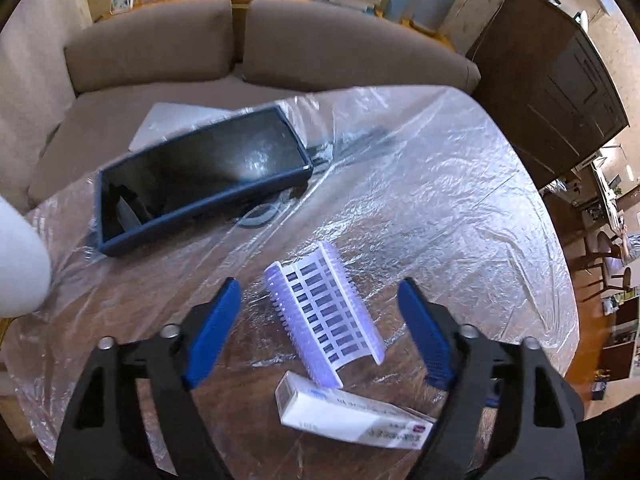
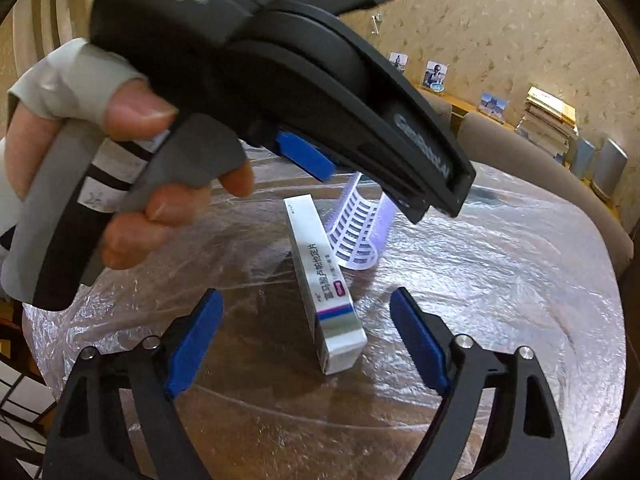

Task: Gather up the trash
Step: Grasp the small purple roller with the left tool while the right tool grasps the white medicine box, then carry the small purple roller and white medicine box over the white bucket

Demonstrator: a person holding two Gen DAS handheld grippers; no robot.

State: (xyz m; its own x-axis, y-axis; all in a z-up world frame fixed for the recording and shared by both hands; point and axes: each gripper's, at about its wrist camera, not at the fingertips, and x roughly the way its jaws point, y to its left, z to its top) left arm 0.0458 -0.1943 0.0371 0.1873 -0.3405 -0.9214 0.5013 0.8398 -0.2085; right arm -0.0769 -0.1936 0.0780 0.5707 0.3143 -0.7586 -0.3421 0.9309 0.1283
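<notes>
Lower centre of the left wrist view: the left gripper (image 1: 318, 324) has its jaws wide apart, nothing held, pads clear of everything. The white slotted plastic piece (image 1: 326, 310) lies on the film-covered table (image 1: 460, 208) right between the blue fingers (image 1: 216, 330), touching neither. The white medicine box (image 1: 352, 412) sits just below it at the frame's bottom, one end touching or nearly touching the slotted piece; can't tell which.

Right wrist view: the right gripper (image 2: 306, 336) is also spread wide and empty, with the box (image 2: 326, 280) lying lengthwise between its fingers, no contact. A hand (image 2: 100, 168) on the left tool's handle fills the upper left.

Dark blue bin (image 1: 200, 176) is upper left in the left view, well apart from both items, with one dark item inside.

Judgement: pick-up step, both tools lined up, one item each. Next: lower, close on the slotted piece across its curved sides and on the box across its narrow width, then carry to the bin. The film looks slick, so items may slide.
</notes>
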